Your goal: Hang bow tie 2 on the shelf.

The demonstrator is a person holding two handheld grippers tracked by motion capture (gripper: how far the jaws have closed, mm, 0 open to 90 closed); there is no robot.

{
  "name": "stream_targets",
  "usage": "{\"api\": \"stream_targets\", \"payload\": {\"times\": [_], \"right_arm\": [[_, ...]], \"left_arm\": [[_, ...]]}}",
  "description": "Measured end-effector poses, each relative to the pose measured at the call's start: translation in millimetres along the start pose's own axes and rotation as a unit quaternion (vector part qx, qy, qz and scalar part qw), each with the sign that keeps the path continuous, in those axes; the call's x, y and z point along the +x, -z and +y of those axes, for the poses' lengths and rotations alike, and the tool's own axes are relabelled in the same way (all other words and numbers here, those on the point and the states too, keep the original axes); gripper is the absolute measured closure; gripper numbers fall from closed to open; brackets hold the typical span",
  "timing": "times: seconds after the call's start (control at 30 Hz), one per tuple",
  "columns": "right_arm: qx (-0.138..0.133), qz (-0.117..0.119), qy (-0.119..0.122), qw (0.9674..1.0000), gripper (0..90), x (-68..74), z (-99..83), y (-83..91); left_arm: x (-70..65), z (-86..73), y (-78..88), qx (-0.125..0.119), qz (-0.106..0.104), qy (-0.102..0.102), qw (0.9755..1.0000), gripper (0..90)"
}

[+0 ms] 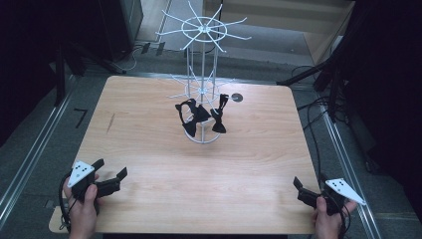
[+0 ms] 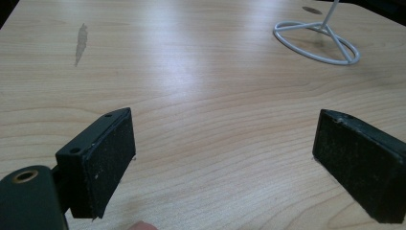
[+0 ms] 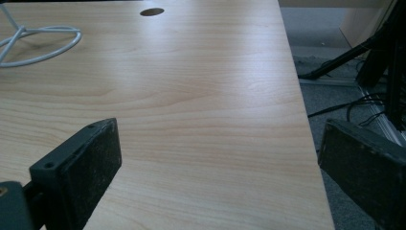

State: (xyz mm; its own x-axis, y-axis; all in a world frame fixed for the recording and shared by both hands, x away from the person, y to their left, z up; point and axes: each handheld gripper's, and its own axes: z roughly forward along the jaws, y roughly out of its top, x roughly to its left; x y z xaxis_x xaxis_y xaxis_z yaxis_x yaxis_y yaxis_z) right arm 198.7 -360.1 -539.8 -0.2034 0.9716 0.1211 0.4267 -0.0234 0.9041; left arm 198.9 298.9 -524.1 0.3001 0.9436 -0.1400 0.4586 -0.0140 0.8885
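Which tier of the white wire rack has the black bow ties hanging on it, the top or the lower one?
The lower tier: black bow ties hang from its arms, just above the rack's ring base. The top tier has only bare white prongs.

Dim surroundings, soft glare on tabletop (image 2: 191, 72)

No words, labels or brand names can be read. A dark mark (image 1: 80, 117) on the floor left of the table (image 1: 149, 164) resembles a "7".

Left gripper (image 1: 110, 169) held low in left hand (image 1: 83, 206), jaws spread wide, nothing between; right gripper (image 1: 308, 184) in right hand (image 1: 326, 219), jaws likewise apart
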Motion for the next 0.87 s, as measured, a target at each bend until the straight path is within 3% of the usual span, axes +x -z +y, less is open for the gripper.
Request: {"api": "stream_targets", "payload": {"times": [0.47, 0.63, 0.87], "right_arm": [[-0.002, -0.007, -0.009, 0.9999, 1.5, -12.0, -11.4, 16.2], [-0.001, -0.010, 0.001, 0.9999, 1.5, -7.8, -12.6, 14.8], [-0.004, -0.013, -0.007, 0.9999, 1.5, -8.9, -13.3, 14.6]], "left_arm": [[0.0, -0.1, 0.3, -0.001, -0.002, 0.000, 1.0000, 8.2], [-0.6, 0.1, -0.1, 0.003, -0.003, -0.005, 1.0000, 8.1], [-0.7, 0.7, -1.2, 0.006, -0.003, -0.006, 1.0000, 8.2]]}}
